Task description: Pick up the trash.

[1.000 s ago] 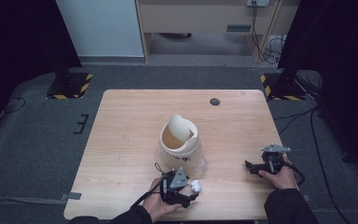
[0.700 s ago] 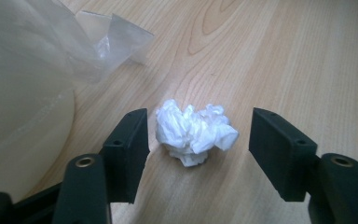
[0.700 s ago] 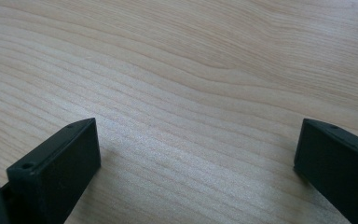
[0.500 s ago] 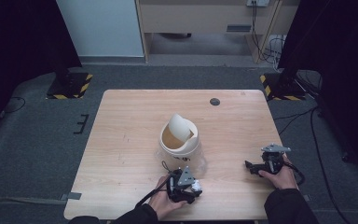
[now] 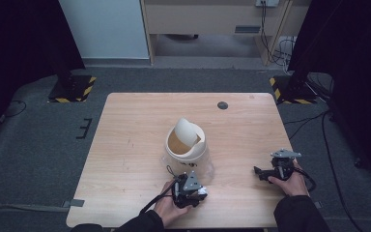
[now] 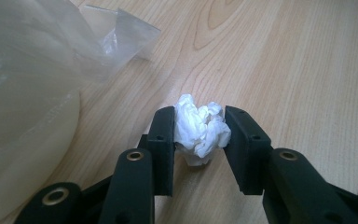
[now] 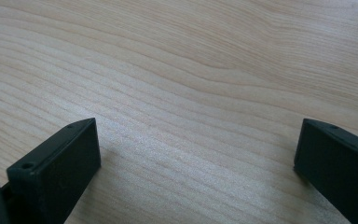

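A crumpled white tissue (image 6: 200, 128) is clamped between the jaws of the left gripper (image 6: 199, 135) just beside the small white bin (image 5: 186, 145), presumably for disposal there, while the right gripper (image 7: 196, 154) is kept spread wide, well apart from the bin.
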`<state>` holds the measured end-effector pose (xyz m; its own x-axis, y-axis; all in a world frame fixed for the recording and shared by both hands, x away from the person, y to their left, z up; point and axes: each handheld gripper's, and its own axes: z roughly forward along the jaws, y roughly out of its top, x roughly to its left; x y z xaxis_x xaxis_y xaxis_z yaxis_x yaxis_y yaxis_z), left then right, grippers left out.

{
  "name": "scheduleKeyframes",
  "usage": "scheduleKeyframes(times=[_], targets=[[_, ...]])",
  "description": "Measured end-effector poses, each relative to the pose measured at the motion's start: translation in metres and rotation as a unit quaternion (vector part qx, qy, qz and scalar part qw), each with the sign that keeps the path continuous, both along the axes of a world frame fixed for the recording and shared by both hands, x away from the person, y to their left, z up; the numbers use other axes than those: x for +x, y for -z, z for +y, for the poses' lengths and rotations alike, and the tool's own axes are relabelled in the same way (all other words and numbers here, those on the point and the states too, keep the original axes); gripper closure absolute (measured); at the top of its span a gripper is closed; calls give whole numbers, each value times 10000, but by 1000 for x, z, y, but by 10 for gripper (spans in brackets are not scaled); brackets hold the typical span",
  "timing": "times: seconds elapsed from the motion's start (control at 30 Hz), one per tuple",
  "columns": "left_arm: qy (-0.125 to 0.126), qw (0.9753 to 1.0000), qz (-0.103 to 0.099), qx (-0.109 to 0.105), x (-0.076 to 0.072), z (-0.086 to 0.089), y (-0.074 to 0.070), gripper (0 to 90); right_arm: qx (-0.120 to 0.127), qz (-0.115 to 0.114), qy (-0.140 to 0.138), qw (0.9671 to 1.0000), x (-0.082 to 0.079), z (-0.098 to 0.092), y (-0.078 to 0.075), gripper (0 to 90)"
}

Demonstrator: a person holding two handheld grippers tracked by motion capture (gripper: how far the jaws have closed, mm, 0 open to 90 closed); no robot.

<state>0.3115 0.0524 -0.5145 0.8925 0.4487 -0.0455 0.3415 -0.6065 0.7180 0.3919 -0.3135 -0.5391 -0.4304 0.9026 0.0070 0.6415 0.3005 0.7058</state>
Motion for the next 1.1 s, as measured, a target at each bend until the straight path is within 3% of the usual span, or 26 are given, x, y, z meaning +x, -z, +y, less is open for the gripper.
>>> scheduleKeyframes(times=[0.43,0.73,0.93,1.1], targets=[[-38,9992,32,-395,-11,15,-20,651,4,-2,-3,10000,0,0,0,6],[-251,9973,-151,-674,-23,41,-39,651,4,0,-1,10000,0,0,0,6],[-638,9940,-282,-847,-34,76,-47,649,5,0,2,10000,0,0,0,6],[-963,9894,-349,-1034,-36,97,-52,653,4,1,4,10000,0,0,0,6]])
